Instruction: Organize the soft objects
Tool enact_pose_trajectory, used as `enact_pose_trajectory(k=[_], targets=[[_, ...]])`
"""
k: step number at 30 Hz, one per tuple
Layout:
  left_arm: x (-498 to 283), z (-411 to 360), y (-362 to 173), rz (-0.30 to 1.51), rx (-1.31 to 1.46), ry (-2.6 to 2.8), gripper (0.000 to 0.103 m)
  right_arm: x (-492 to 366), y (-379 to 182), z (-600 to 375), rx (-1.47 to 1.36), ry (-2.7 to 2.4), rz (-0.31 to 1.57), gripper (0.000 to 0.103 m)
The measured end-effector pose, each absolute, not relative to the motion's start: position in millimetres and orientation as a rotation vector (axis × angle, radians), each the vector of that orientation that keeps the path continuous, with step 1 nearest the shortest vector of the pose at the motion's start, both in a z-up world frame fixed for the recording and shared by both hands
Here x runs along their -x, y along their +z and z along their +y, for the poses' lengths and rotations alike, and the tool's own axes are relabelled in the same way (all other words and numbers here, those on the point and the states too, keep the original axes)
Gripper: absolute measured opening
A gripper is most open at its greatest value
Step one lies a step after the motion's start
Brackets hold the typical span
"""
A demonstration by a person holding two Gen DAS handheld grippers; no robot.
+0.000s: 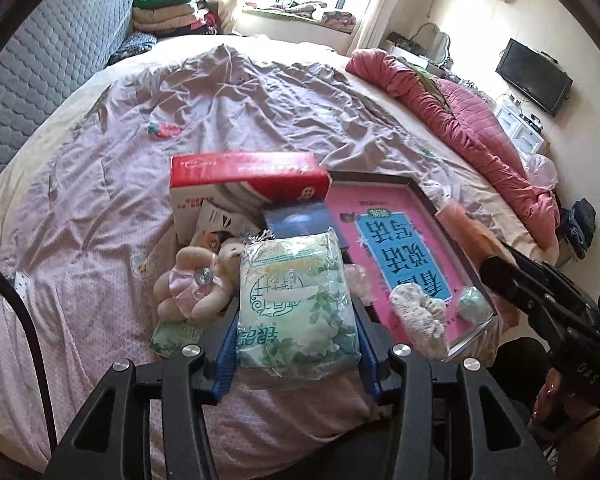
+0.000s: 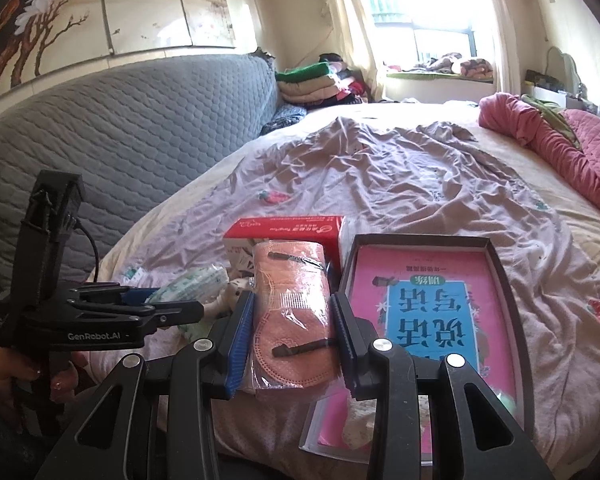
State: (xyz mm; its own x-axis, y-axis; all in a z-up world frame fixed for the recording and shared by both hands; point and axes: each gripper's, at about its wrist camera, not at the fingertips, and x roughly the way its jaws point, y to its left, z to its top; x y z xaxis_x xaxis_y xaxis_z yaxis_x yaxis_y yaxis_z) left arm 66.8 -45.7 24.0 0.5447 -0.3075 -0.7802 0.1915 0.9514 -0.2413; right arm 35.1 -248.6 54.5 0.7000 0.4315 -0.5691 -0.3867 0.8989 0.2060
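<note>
My left gripper (image 1: 298, 320) is shut on a green-and-white tissue pack (image 1: 296, 300), its blue pads pressing both sides, and holds it above the bed. My right gripper (image 2: 294, 320) is shut on a peach pack of face masks (image 2: 290, 304) in clear wrap. A cream plush bear (image 1: 192, 284) lies just left of the tissue pack. To the right is a dark shallow box (image 1: 424, 200) with a pink book inside, a fluffy scrunchie (image 1: 418, 312) and a small teal ball (image 1: 474, 304) on it. In the right wrist view the left gripper (image 2: 152, 300) shows at left with the tissue pack (image 2: 196, 284).
A red-and-white carton (image 1: 248, 184) stands behind the held packs, with a small packet leaning on it. The wrinkled lilac sheet (image 1: 260, 100) covers the bed. A rolled pink quilt (image 1: 460, 120) lies along the right edge. The grey padded headboard (image 2: 120, 140) is at left.
</note>
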Motion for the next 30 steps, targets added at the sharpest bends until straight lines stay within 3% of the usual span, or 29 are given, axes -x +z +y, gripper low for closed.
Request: enact_pose_trajectory(k=[30], targets=[[-46.0,-159.4,64.7,0.872,-0.036,-0.428,0.05,-7.3,75.1,-327.8,-0.159,0.296,0.57,0.039]])
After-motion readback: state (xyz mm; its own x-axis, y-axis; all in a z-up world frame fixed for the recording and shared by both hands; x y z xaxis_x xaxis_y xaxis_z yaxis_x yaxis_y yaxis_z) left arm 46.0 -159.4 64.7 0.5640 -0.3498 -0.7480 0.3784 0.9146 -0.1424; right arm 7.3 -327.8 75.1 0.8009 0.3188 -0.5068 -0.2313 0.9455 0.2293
